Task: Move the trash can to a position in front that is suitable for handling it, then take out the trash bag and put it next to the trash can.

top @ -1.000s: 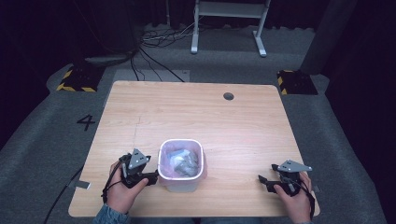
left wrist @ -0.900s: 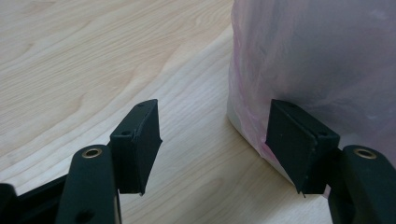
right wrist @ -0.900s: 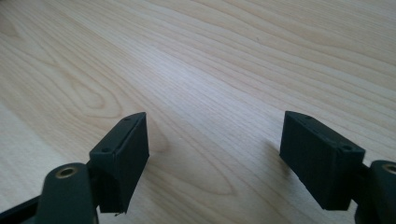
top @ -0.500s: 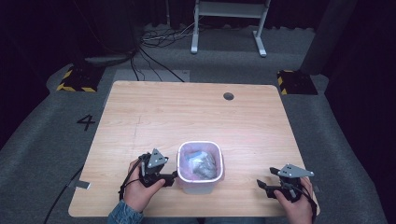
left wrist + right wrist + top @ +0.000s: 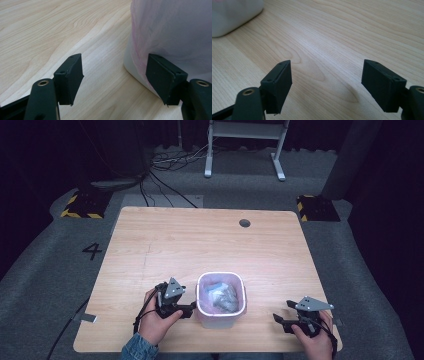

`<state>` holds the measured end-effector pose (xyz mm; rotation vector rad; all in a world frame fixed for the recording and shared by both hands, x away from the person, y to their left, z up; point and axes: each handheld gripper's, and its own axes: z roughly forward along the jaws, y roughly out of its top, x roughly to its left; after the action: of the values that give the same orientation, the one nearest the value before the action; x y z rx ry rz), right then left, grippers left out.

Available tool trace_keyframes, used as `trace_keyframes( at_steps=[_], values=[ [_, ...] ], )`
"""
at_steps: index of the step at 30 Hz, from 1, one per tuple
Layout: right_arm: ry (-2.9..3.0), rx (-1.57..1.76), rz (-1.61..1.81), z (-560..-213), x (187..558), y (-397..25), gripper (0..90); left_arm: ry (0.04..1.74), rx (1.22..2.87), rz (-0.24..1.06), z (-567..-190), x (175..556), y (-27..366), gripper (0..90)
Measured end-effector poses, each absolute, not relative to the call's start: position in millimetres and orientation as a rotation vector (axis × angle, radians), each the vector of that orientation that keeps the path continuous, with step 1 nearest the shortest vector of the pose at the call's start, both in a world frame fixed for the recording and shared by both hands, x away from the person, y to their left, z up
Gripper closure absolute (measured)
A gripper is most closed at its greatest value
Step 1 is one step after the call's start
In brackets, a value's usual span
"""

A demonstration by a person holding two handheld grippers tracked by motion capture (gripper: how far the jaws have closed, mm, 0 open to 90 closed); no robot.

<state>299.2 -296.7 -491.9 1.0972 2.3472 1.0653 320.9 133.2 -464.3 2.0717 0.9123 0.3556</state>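
A small white bin (image 5: 218,321) lined with a thin pink bag stands near the front middle of the wooden table (image 5: 200,245). Crumpled grey and clear wrapping (image 5: 223,297) lies inside it. My left gripper (image 5: 189,309) is open just left of the bin. In the left gripper view, the gripper (image 5: 117,75) has its right jaw against the bagged wall of the bin (image 5: 175,30), and its left jaw is over bare wood. My right gripper (image 5: 283,312) rests open at the front right, apart from the bin. The right gripper view shows nothing between the gripper (image 5: 327,77) jaws, with the bin (image 5: 234,15) far off.
A round cable hole (image 5: 244,223) sits near the table's back edge. On the floor behind are cables (image 5: 165,165), a white stand's legs (image 5: 245,150) and two yellow-striped blocks (image 5: 82,205). A "4" mark (image 5: 92,251) is left of the table.
The bin has slid to the right along the table's front, with my left gripper moving right beside it. The right gripper has stayed in place.
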Motion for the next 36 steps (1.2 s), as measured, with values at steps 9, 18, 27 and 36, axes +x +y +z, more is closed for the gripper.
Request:
trace_keyframes(
  at_steps=[9, 18, 27, 36],
  values=[
    [2.351, 1.042, 1.112, -479.9, 295.0, -290.1, 24.5, 0.93, 2.063, 0.392, -455.4, 302.8, 150.9, 26.1],
    [2.39, 0.931, 1.194, -464.9, 289.3, -266.5, 23.3, 0.872, 2.064, 0.382, -458.4, 267.6, 161.2, 23.7],
    [2.439, 0.801, 1.314, -462.7, 287.0, -235.1, 37.5, 0.807, 2.097, 0.355, -461.8, 258.3, 142.3, 23.5],
    [2.489, 0.699, 1.369, -463.1, 292.9, -215.5, 40.4, 0.697, 2.096, 0.337, -467.3, 258.3, 126.5, 25.4]
  ],
)
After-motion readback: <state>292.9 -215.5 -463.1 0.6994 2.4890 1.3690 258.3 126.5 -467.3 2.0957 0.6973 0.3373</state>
